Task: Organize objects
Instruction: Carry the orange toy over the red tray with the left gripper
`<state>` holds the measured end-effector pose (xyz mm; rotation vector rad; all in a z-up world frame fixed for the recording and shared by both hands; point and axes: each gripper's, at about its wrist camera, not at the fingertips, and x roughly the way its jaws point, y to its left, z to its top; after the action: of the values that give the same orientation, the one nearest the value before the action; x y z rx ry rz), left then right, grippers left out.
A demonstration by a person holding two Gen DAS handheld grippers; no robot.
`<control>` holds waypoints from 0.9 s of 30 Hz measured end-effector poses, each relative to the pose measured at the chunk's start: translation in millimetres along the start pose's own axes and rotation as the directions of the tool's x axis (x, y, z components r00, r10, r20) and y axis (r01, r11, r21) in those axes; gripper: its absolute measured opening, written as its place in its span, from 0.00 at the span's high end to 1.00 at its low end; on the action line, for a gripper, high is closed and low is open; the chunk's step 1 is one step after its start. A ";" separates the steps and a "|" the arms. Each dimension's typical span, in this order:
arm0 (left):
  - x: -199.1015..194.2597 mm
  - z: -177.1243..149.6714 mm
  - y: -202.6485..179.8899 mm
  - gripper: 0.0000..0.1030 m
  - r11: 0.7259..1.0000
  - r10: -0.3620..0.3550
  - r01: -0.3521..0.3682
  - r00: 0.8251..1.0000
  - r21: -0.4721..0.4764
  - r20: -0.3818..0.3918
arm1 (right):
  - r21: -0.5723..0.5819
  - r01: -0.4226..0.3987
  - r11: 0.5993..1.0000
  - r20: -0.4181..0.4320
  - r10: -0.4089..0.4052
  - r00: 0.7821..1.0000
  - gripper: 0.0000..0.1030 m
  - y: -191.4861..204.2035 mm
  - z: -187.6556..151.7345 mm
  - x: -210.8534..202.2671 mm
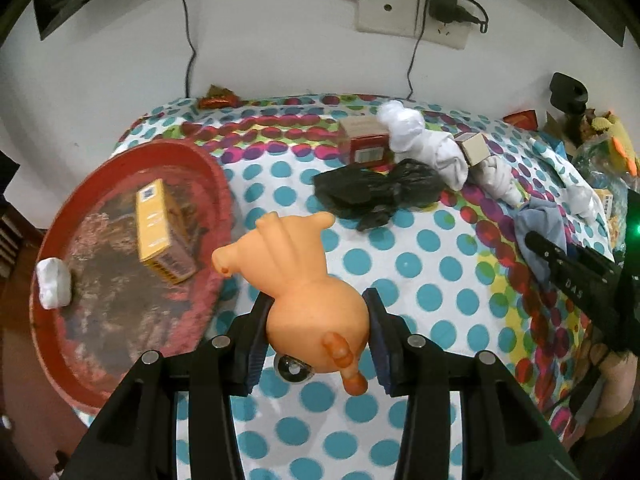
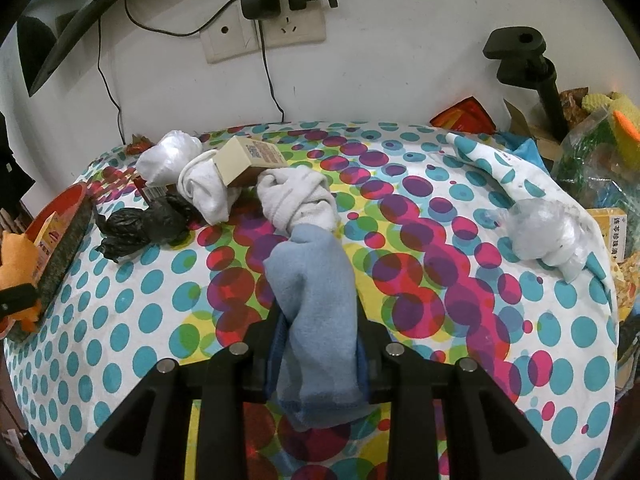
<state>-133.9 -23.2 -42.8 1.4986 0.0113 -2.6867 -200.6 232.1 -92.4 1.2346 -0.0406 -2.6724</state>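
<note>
A worktop (image 2: 420,300) covered in a cloth of bright dots fills both views, running back to a white wall with a socket plate (image 1: 412,12) and hanging cables. At its left edge sits a wide red tray (image 1: 208,168), which already holds a yellow box (image 1: 154,232) and a small white lump (image 1: 54,284). The left gripper (image 1: 316,332) holds an orange rubber toy animal (image 1: 296,276) between its fingers, squeezed at the rump, raised off the cloth just right of the tray rim. The step in hand appears to be carrying this toy to the tray; the next move calls for a short shift left over the raised rim, keeping clear of the yellow box, then a release onto bare tray floor. The right gripper (image 2: 320,356) is closed on a blue sock (image 2: 312,300), near the middle of the worktop; the sock's far end touches a white sock (image 2: 296,200). Further back lie a black plastic bag (image 1: 376,188), another white bundle (image 1: 424,144) and two small cartons (image 1: 366,140). The near cloth is open and free for moving; the far middle is crowded, and clutter lines the right edge.
</note>
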 end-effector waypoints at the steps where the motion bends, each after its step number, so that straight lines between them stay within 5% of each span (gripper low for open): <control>1: -3.6 -1.2 3.6 0.60 1.000 0.002 -0.002 1.000 0.003 0.005 | -0.001 0.001 1.000 0.000 -0.001 1.000 0.71 0.2 0.1 -0.2; 27: -18.2 -5.5 133.6 0.60 0.975 0.141 -0.143 0.990 -0.169 -0.025 | -0.011 0.013 1.000 0.001 -0.013 1.000 0.71 3.0 0.1 0.4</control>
<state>-111.6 -155.4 -26.8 1.4098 0.1264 -2.4946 -200.3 229.0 -92.3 1.2342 -0.0179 -2.6808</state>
